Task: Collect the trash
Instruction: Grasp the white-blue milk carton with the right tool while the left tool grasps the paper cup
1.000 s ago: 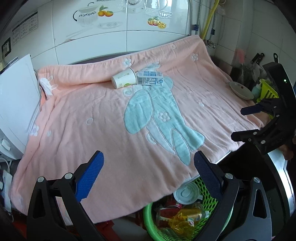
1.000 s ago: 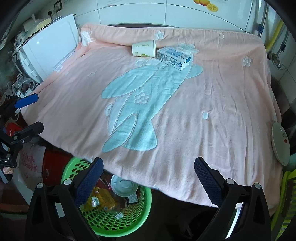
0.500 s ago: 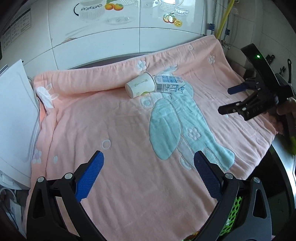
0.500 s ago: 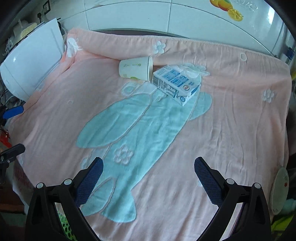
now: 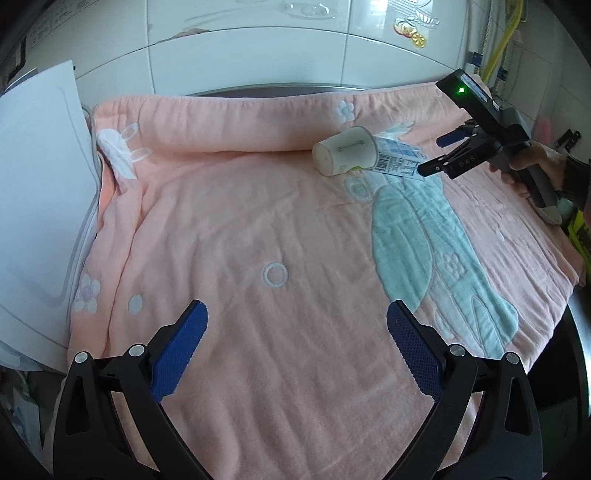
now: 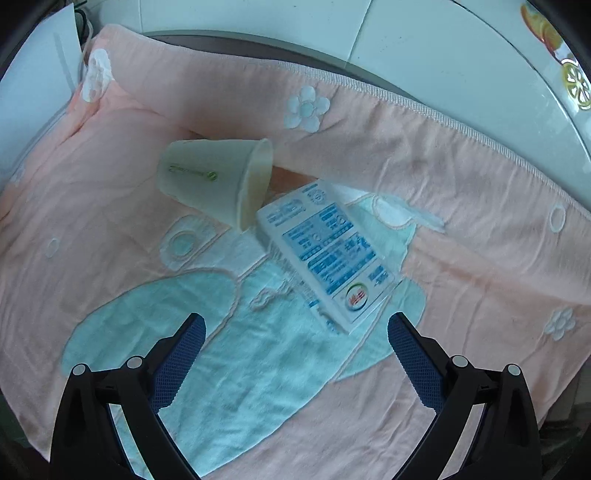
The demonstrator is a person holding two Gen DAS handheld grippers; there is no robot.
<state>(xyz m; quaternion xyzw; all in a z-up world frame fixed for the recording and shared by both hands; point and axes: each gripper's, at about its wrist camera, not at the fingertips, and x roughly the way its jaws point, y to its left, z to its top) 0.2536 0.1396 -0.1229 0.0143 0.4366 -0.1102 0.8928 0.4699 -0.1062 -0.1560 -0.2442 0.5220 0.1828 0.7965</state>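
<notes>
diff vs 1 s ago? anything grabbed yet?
Nothing grabbed. Right gripper advanced across the pink towel, open, now just short of the milk carton. Left gripper also moved forward, open. Paper cup and carton unmoved, still touching.

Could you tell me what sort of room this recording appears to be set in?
Probably a home kitchen: glossy white wall tiles with fruit decals, a yellow hose in the corner, and a counter draped with a pink towel.
</notes>
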